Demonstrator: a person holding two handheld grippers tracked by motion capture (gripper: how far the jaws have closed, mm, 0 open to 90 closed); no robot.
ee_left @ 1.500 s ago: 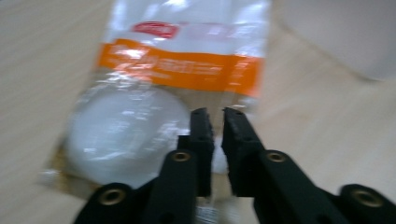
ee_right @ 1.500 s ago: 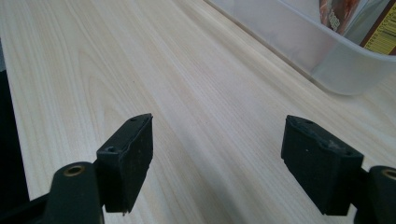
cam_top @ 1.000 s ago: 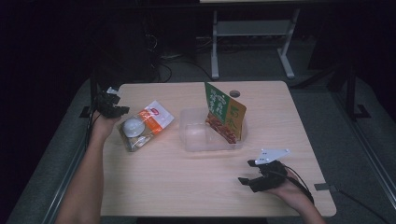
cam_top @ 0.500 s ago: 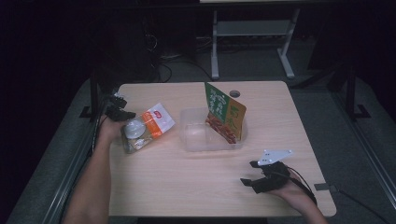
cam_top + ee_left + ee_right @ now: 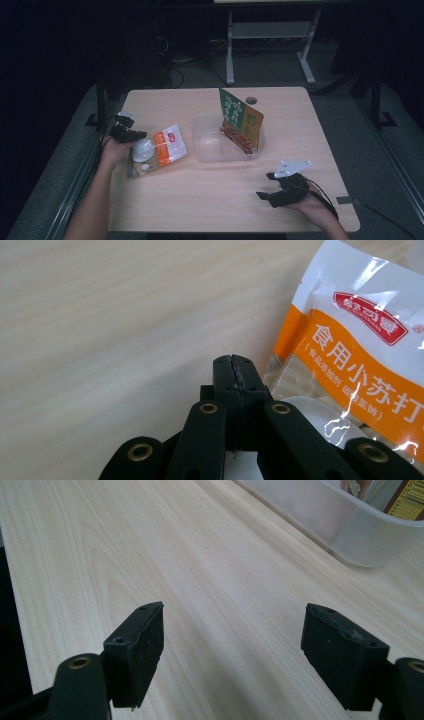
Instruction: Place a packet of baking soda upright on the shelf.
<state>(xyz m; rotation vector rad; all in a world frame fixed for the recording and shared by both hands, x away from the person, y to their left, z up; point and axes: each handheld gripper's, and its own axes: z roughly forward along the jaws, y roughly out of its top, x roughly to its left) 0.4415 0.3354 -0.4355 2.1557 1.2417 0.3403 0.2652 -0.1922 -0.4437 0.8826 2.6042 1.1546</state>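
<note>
High view: shut jaws beside the orange pouch

Largest is the wooden bench [image 5: 200,200], with a clear plastic tub [image 5: 215,147] near its middle and a green snack bag [image 5: 240,125] leaning upright in it. An orange-and-white pouch [image 5: 157,150] lies flat left of the tub. The left gripper [image 5: 234,371], jaws pressed together on nothing, sits just beside the pouch's edge. The right gripper [image 5: 232,645] rests near the front edge, jaws spread over bare wood.

The orange packet [image 5: 360,365] ran off the left gripper view's right edge, its lower part behind the left claw [image 5: 234,371]. The clear tub [image 5: 350,525] was cropped at the right gripper view's top.
</note>
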